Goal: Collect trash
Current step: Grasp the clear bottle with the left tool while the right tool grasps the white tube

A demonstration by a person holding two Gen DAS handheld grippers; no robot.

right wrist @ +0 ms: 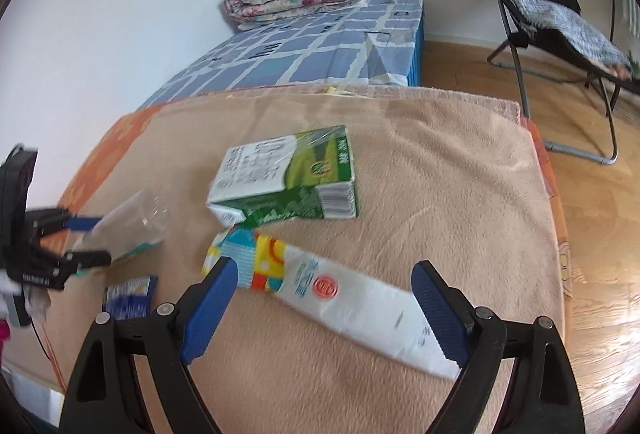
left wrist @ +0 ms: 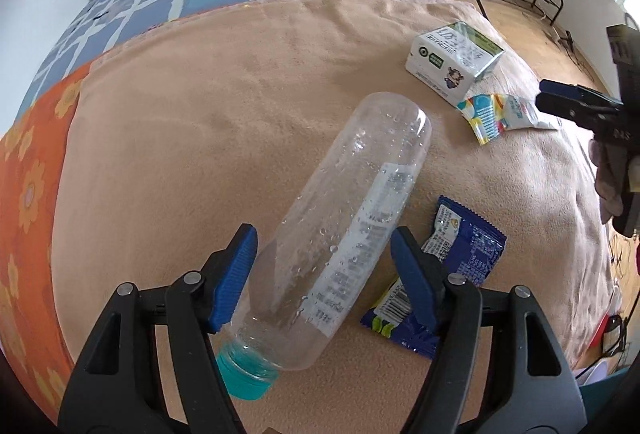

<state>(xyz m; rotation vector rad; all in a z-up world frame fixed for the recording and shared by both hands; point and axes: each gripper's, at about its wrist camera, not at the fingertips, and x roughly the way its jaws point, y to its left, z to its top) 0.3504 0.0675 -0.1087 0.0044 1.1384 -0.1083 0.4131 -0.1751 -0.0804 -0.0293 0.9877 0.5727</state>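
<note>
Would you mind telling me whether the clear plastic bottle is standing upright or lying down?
Lying down: the bottle rests lengthwise on the beige blanket, teal cap toward the camera.

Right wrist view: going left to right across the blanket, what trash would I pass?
Clear plastic bottle in the left gripper → blue snack wrapper → green milk carton. The long white wrapper spans too widely to place.

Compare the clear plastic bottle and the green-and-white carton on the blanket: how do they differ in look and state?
The plastic bottle is see-through and round, with water drops inside and a teal cap; the carton is opaque, boxy, printed green and white. The bottle sits between the open fingers of the left gripper; the carton lies apart, with no gripper around it. Both lie on their sides on the tan blanket.
</note>
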